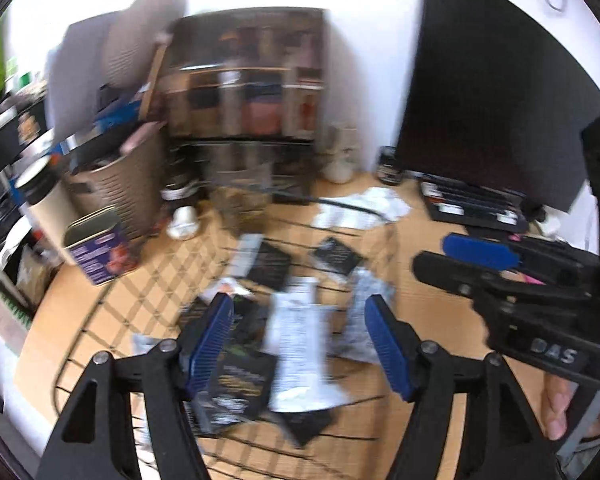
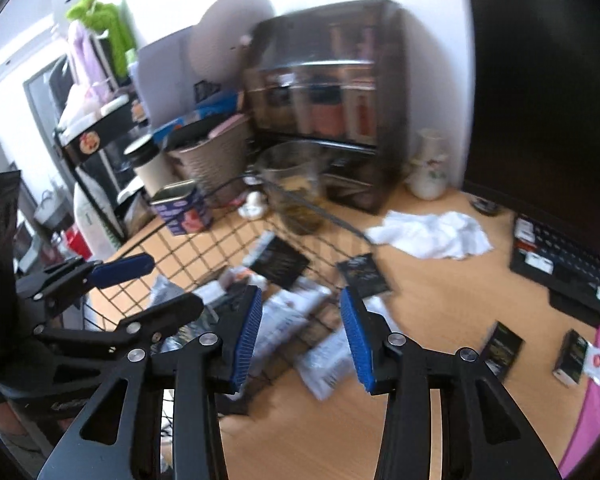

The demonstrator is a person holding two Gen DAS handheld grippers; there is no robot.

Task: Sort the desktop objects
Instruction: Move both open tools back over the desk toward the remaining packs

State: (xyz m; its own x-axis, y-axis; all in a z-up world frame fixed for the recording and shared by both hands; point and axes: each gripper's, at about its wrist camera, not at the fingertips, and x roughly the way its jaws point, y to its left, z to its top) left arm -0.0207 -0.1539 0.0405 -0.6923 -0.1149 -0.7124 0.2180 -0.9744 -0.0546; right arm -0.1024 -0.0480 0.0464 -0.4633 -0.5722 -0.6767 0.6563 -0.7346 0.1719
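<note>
The left gripper [image 1: 300, 340] stands partly open above the packets [image 1: 296, 344] in the black wire basket [image 1: 100, 312]; its pads grip nothing. The right gripper [image 2: 300, 336] is likewise partly open and empty over the basket's near edge. Both point steeply down at the wooden desk [image 2: 440, 320]. More packets [image 2: 500, 350], a crumpled white cloth [image 2: 432, 234], a keyboard [image 2: 568, 268] and a purple tin [image 2: 184, 210] lie around.
</note>
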